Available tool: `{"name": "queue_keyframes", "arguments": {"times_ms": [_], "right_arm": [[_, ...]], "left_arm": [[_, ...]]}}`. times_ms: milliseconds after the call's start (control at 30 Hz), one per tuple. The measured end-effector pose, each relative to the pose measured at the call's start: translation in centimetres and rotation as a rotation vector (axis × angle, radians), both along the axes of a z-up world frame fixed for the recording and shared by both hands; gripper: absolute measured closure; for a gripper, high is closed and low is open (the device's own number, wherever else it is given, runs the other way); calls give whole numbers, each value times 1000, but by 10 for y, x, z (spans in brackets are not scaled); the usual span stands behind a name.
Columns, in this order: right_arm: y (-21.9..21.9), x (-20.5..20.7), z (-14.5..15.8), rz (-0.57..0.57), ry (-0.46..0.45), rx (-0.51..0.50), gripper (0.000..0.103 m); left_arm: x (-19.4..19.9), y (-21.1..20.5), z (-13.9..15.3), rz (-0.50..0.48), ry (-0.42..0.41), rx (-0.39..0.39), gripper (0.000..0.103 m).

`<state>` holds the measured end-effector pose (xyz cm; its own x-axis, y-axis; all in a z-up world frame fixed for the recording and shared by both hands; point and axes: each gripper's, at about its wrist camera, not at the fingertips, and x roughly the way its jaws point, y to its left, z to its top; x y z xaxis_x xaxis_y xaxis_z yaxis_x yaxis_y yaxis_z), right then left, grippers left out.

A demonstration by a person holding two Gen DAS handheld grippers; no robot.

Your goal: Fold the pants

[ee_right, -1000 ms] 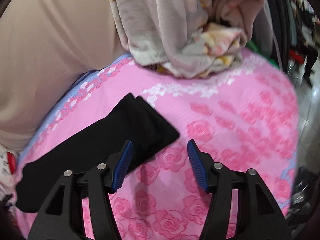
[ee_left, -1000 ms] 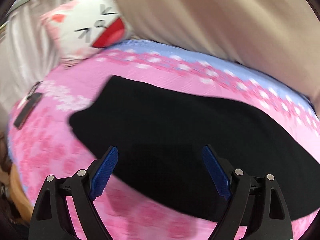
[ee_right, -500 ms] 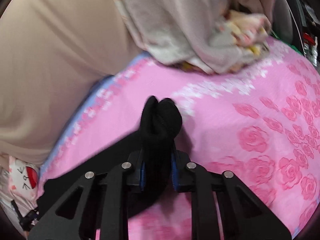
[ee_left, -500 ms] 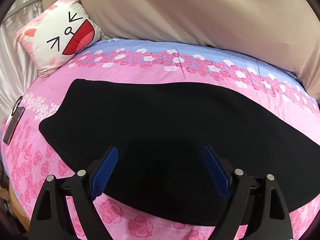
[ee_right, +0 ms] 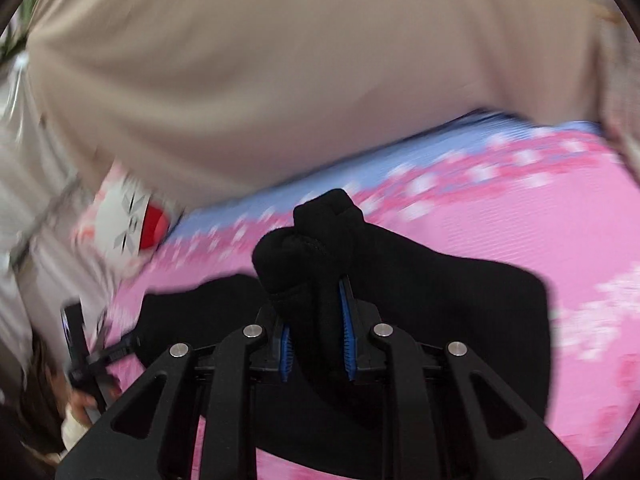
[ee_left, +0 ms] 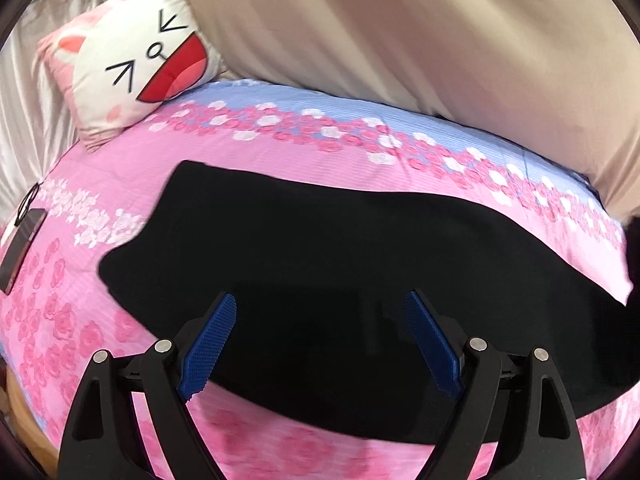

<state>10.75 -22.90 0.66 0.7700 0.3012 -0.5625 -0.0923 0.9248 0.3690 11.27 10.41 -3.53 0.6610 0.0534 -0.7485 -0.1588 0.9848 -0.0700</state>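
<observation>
Black pants (ee_left: 320, 248) lie flat along a pink rose-print bedsheet (ee_left: 120, 184). My left gripper (ee_left: 320, 320) is open, its blue pads apart, hovering just above the near edge of the pants, holding nothing. My right gripper (ee_right: 316, 300) is shut on the leg end of the pants (ee_right: 316, 236), which bunches up between the pads and is lifted off the sheet (ee_right: 560, 240). The rest of the pants trails beneath it. The right wrist view is motion-blurred.
A cat-face pillow (ee_left: 132, 68) sits at the bed's far left corner. A beige fabric wall (ee_left: 400, 32) runs behind the bed. A dark phone (ee_left: 18, 252) lies at the sheet's left edge. The left gripper shows small in the right wrist view (ee_right: 88, 356).
My right gripper closed on the pants' leg end, lifted it and is swinging it left toward the pillow end. My left gripper stayed open, shifting slightly over the pants.
</observation>
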Motion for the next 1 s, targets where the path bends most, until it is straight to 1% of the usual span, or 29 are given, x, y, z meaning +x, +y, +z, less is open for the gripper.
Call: {"name": "queue_keyframes", "arguments": {"times_ms": [33,100,167,233,300,367,533,633,667,767,800,833,900,933,967,1000], "right_arm": [[26,9,-15,39,23,-29,85],[53,14,-33,72,48,-73,85],[81,22,-59,104,95,-110,85],[93,23,-74,102,122,-144,85],[99,23,-84,95,127,-176,84],[102,23,-86,91,122,-187,84],[104,22,-77,79,99,-202,83],[120,25,-65,120,69,-191,83],[129,29,-65,137,71,-214,83],[145,38,-78,167,107,-277,83],[149,40,-87,178,127,-295,82],[150,39,-89,183,123,-301,80],[152,33,-85,204,103,-295,65],[152,26,-80,216,83,-276,46],[151,16,-72,216,41,-259,33],[150,7,-67,222,8,-247,33]], "left_arm": [[-1,8,1,8,-1,1,19],[-5,33,2,31,-6,-9,19],[-8,55,3,60,-8,-18,19],[-12,78,1,88,-7,-30,19],[-15,95,-1,106,-7,-43,19],[-18,107,-5,120,-8,-54,19],[-21,131,-15,154,3,-96,19],[-23,141,-20,175,9,-123,19],[-23,143,-21,178,12,-127,19],[-26,147,-25,187,18,-137,19],[-27,150,-26,192,21,-139,19],[-29,152,-26,197,22,-145,19],[-34,162,-29,207,22,-191,19],[-37,168,-31,218,21,-227,19],[-42,177,-34,238,20,-286,19],[-45,184,-36,254,21,-330,19]]}}
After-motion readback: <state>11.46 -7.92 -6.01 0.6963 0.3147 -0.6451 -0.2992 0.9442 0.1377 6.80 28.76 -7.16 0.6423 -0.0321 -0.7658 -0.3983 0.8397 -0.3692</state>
